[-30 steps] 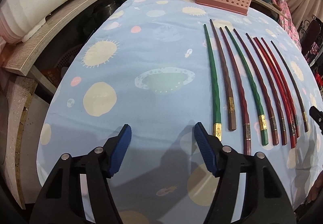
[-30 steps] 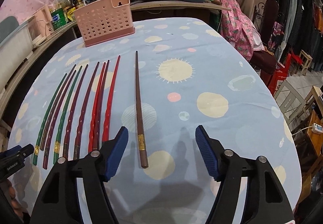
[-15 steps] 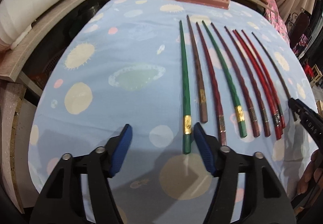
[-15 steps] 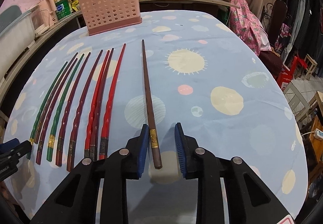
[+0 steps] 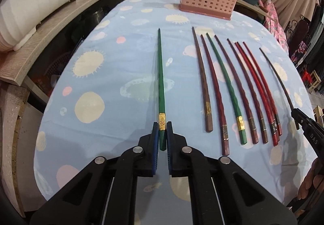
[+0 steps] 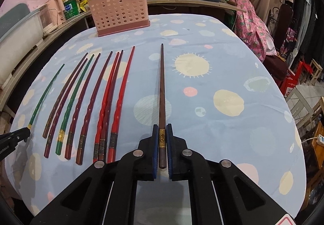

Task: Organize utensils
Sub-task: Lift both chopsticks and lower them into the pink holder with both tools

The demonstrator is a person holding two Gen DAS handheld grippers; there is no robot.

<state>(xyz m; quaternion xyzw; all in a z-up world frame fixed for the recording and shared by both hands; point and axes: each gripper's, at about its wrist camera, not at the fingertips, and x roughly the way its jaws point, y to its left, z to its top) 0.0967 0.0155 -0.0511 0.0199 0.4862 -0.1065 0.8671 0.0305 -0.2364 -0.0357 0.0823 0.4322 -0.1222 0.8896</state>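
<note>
Grasp step. My left gripper (image 5: 162, 133) has just clamped onto the thick end of the green chopstick (image 5: 161, 83), right at its gold band. My right gripper (image 6: 162, 137) has just clamped the same way on the brown chopstick (image 6: 162, 93). Both sticks point to 12 o'clock, tips toward the pink basket (image 6: 119, 12) at the far edge of the table (image 6: 222, 123). The other chopsticks (image 6: 85, 103) lie in a row at 9 o'clock of the brown one. Next, I'd guess: lift both clear, carry to 12 o'clock, tip upright, drop tips-first into the basket without snagging its rim.
</note>
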